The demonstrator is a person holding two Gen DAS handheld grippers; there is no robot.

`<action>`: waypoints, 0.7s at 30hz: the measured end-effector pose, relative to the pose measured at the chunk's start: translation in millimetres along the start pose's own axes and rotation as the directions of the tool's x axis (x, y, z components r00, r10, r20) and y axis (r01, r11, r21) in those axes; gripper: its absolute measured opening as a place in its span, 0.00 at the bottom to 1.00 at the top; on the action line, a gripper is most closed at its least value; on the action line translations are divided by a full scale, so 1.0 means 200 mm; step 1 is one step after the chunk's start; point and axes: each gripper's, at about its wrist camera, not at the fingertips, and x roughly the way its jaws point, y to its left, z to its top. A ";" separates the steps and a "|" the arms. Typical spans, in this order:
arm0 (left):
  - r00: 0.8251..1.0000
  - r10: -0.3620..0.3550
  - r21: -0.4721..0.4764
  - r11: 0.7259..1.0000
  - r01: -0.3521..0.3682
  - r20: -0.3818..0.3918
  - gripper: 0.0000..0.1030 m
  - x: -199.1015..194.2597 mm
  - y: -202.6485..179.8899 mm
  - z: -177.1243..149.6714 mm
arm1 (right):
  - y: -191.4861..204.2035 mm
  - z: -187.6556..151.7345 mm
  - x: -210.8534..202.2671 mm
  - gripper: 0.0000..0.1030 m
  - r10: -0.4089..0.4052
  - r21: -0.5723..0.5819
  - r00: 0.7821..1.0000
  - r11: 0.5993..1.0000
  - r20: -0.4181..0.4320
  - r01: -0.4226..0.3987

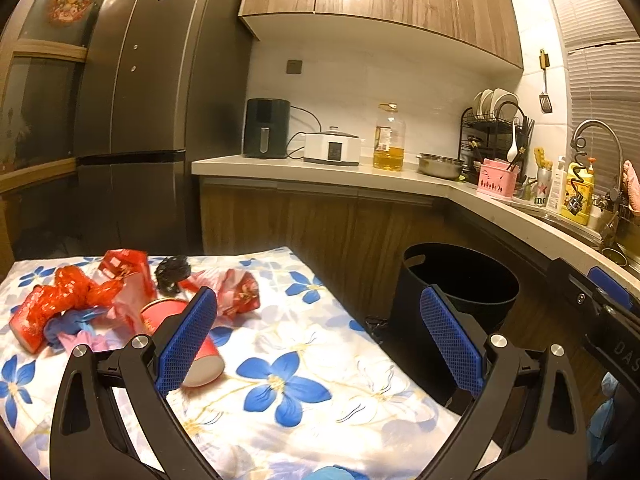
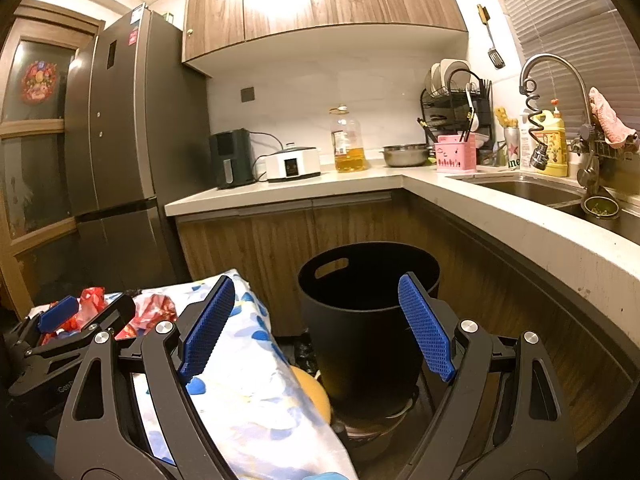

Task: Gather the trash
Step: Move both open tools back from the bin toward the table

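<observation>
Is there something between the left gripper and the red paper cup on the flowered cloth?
Nothing visible. The left gripper is open and empty, and the red paper cup lies just behind its left finger, on the flowered cloth.

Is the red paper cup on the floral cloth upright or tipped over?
Tipped over. The red cup lies on its side on the floral cloth, its white base facing the left wrist camera, partly behind a blue finger pad.

Warm-lit kitchen: wood cabinets (image 2: 320,0), fridge (image 1: 160,100).

Bin (image 2: 360,312) mouth clear (counter (image 2: 520,232) beside).
</observation>
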 end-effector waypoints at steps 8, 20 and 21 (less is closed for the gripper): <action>0.999 0.035 -0.014 0.999 -0.035 -0.001 0.94 -0.05 0.10 -0.02 | 0.11 -0.04 -0.03 0.80 0.027 -0.010 1.000 1.000 -0.001 -0.027; 0.987 0.161 -0.025 0.987 -0.162 -0.020 0.94 -0.08 0.35 -0.13 | 0.30 -0.11 -0.04 0.80 0.103 -0.022 0.995 0.994 -0.014 -0.103; 0.984 0.176 -0.026 0.984 -0.177 -0.023 0.94 -0.09 0.38 -0.13 | 0.32 -0.12 -0.03 0.80 0.110 -0.025 0.994 0.994 -0.016 -0.111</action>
